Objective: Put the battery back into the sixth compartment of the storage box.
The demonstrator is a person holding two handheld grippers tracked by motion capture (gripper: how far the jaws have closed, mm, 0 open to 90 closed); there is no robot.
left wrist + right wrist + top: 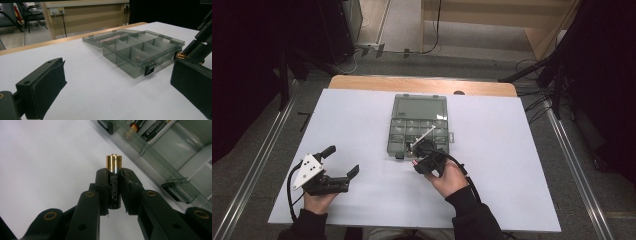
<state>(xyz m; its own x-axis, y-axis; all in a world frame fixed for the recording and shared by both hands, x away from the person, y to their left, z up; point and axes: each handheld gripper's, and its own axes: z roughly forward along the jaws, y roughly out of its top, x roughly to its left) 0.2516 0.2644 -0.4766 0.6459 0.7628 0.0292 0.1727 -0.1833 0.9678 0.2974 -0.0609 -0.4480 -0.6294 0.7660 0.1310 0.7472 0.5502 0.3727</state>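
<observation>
I am pinching a battery (pixel 114 182) lengthwise in my right gripper (pixel 426 161), its gold end pointing toward the open compartment box (pixel 398 131) just ahead on the bench (pixel 512 165), while my left gripper (pixel 343 165) is waiting wide and empty.

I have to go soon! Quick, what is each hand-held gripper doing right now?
Left hand-held gripper: open, holding nothing, above the white table.
Right hand-held gripper: closed on a battery, next to the open compartment box.
</observation>
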